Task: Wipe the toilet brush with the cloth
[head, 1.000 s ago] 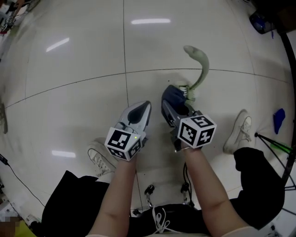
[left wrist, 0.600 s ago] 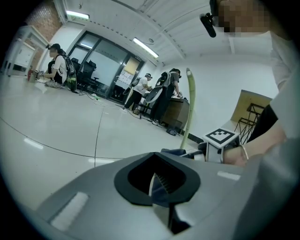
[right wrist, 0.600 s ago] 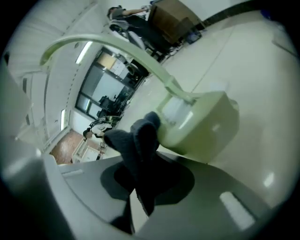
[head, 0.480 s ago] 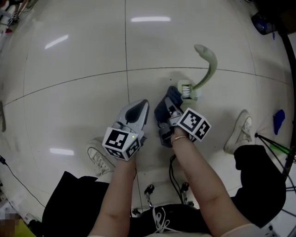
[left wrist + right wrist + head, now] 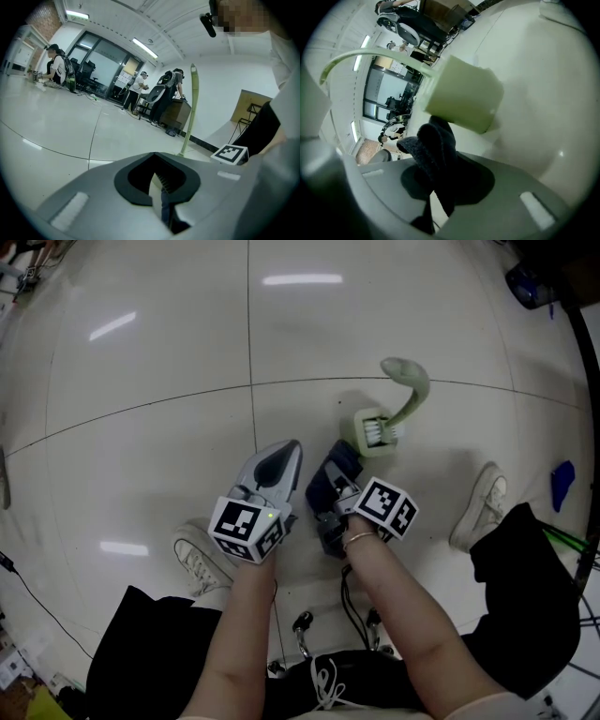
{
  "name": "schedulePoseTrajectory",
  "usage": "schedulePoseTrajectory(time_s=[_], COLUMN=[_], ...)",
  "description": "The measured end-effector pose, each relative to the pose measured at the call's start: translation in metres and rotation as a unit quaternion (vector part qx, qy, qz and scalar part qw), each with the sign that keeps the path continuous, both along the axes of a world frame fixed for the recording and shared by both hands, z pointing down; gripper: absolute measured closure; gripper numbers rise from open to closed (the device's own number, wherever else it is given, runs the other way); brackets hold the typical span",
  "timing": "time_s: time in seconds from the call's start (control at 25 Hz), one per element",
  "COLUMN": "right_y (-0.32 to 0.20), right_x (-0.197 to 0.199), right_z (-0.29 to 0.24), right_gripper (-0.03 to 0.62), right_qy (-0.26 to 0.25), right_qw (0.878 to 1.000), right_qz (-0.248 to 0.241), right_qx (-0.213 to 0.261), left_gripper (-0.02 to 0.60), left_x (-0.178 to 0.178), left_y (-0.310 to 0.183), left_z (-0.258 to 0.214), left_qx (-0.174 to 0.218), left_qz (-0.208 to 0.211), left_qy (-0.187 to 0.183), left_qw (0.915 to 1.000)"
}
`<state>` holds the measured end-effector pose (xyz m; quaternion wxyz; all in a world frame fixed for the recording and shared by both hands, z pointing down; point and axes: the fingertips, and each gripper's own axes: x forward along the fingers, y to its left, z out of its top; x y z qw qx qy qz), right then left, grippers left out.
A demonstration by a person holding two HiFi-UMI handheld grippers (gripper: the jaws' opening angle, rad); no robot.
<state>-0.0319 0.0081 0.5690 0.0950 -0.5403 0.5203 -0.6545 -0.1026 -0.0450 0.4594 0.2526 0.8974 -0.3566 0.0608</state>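
A pale green toilet brush (image 5: 373, 432) with white bristles rests head-down on the tiled floor, its curved handle (image 5: 408, 381) rising behind. My right gripper (image 5: 333, 470) is shut on a dark blue cloth (image 5: 328, 482), which sits just short of the brush head at its near-left side. In the right gripper view the cloth (image 5: 436, 150) bulges out of the jaws right below the green brush head (image 5: 461, 98). My left gripper (image 5: 291, 451) is shut and empty, beside the right one. In the left gripper view the brush handle (image 5: 193, 108) stands upright ahead.
The person's white shoes (image 5: 483, 507) (image 5: 202, 559) stand on either side of the grippers. A small blue object (image 5: 565, 482) and thin stand legs (image 5: 562, 535) lie at the right. People (image 5: 56, 65) and office furniture are far across the room.
My right gripper has pulled back toward the person with the cloth, away from the brush head. The brush has shifted slightly left and its head now shows free of the cloth. The left gripper stayed put.
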Motion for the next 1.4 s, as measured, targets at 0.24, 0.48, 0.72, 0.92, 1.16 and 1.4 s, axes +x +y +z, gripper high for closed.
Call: schedulePoseTrajectory(time_s=[0.24, 0.48, 0.72, 0.92, 1.16, 1.4], right_y=[-0.065, -0.054, 0.009, 0.029, 0.029, -0.012], right_x=[-0.013, -0.008, 0.002, 0.035, 0.093, 0.142], right_z=[-0.062, -0.037, 0.01, 0.01, -0.036, -0.132], right_gripper=[0.528, 0.528, 0.528, 0.528, 0.528, 0.528], right_qy=[0.007, -0.056, -0.05, 0.014, 0.115, 0.178], right_qw=[0.995, 0.997, 0.998, 0.998, 0.99, 0.981], right_qz=[-0.021, 0.039, 0.018, -0.024, -0.063, -0.052], right_qx=[0.098, 0.043, -0.044, -0.063, -0.049, 0.061], left_gripper=[0.575, 0.575, 0.575, 0.575, 0.575, 0.575], left_x=[-0.011, -0.008, -0.001, 0.015, 0.036, 0.036], left_y=[-0.005, -0.01, -0.011, -0.016, -0.047, -0.064], left_z=[0.002, 0.003, 0.004, -0.006, -0.089, -0.192], left_qx=[0.004, 0.002, 0.001, 0.007, 0.075, 0.164], left_qz=[-0.022, -0.027, -0.032, -0.03, -0.05, -0.09], left_qy=[-0.012, -0.013, -0.02, -0.021, 0.023, 0.062], left_qw=[0.9997, 0.9996, 0.9993, 0.9993, 0.9956, 0.9803])
